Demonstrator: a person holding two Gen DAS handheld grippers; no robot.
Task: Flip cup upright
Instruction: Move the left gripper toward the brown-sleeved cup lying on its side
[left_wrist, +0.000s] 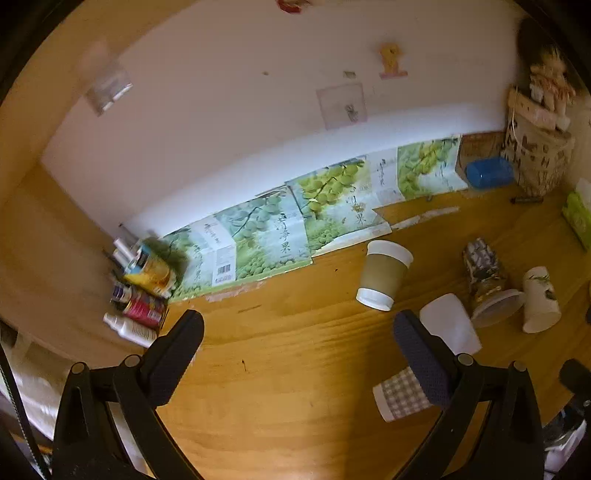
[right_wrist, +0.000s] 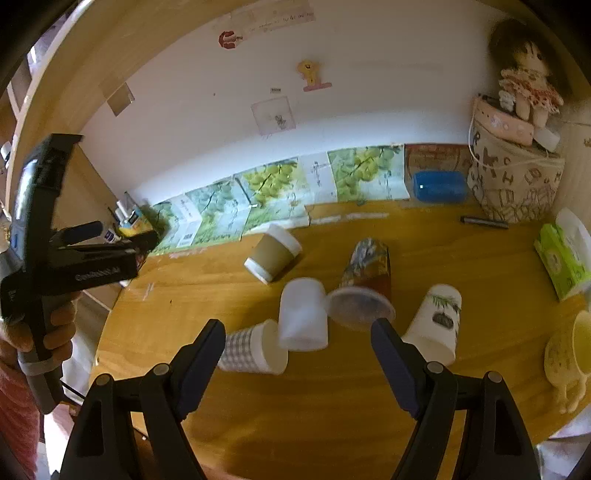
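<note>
Several cups stand or lie on the wooden table. A brown-sleeved paper cup lies on its side; it also shows in the left wrist view. A checked cup lies on its side, also in the left wrist view. A plain white cup stands upside down. A patterned cup with a clear lid lies tilted. A white cup with a leaf print stands upside down. My right gripper is open and empty, just in front of the cups. My left gripper is open and empty, over bare table left of the cups.
Fruit-print cartons line the wall. A blue box and a basket with a doll stand at the back right. A green tissue pack and a yellow mug are at the right. Bottles and tubes crowd the back left corner.
</note>
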